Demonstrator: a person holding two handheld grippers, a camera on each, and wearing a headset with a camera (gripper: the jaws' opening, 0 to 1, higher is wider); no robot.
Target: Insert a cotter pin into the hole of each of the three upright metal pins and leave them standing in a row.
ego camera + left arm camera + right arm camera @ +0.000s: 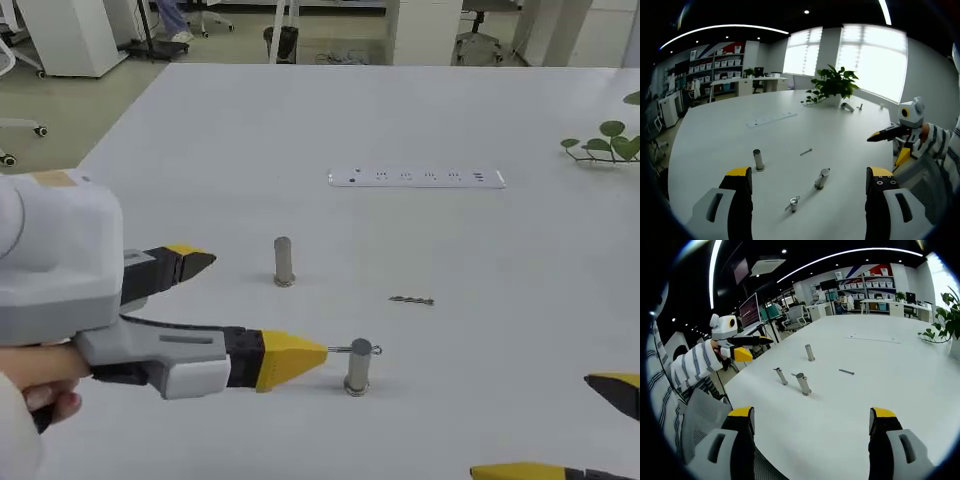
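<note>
An upright metal pin [358,370] stands at the table's near middle with a cotter pin [362,349] through its top. A bare upright pin [283,262] stands farther back. A loose cotter pin [411,300] lies flat to the right. My left gripper [245,305] is open, its lower yellow tip just left of the pinned pin. The left gripper view shows three pins [758,160] [822,178] [793,204], the nearest with a cotter pin. My right gripper [565,428] is open at the bottom right, apart from everything; its view shows the three pins [802,384].
A white power strip [417,178] lies across the far middle of the white table [480,260]. A potted plant [608,140] sits at the far right edge. Chairs and office furniture stand beyond the far table edge.
</note>
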